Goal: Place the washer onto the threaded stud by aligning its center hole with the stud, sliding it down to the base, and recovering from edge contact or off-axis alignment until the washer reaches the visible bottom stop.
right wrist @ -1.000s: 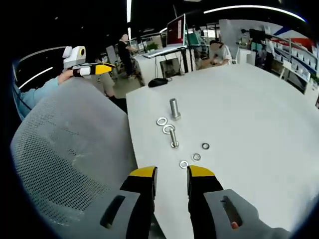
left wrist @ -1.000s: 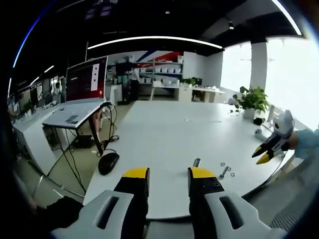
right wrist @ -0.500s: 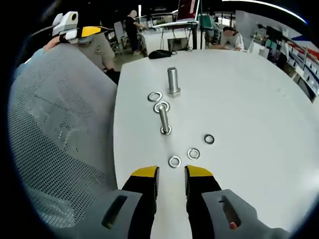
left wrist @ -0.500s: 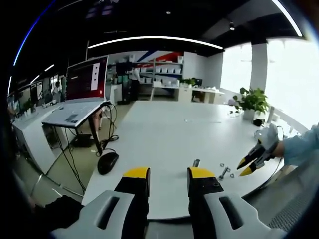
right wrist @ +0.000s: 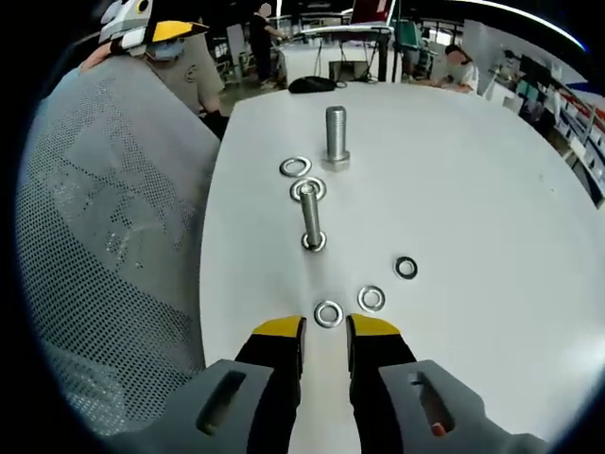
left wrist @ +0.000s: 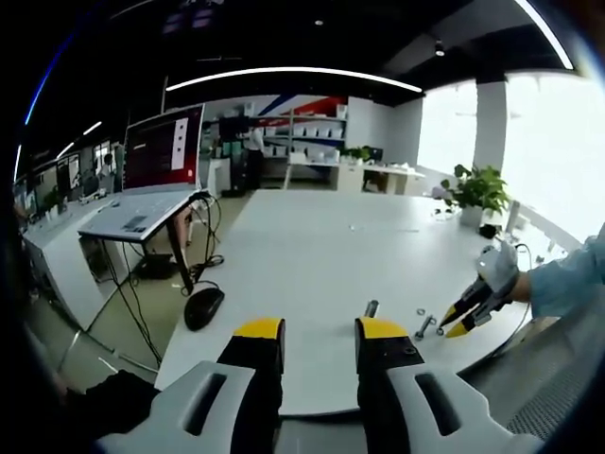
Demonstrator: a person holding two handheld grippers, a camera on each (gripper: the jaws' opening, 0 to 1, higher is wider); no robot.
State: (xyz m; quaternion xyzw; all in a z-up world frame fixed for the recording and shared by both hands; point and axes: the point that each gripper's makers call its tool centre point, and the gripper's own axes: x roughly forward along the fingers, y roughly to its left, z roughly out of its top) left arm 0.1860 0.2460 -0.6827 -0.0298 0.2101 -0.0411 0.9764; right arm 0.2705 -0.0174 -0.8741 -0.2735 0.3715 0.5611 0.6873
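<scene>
Over the last second the right tool had dropped close to the white worktop, its yellow-tipped jaws parted and empty, the nearest washer just ahead of them; a pickup looked imminent. That washer was a flat silver ring lying near the worktop's edge, with three more washers around it. The threaded stud stood upright farther off, beyond a bolt lying flat. The left tool hovered apart, open and empty.
</scene>
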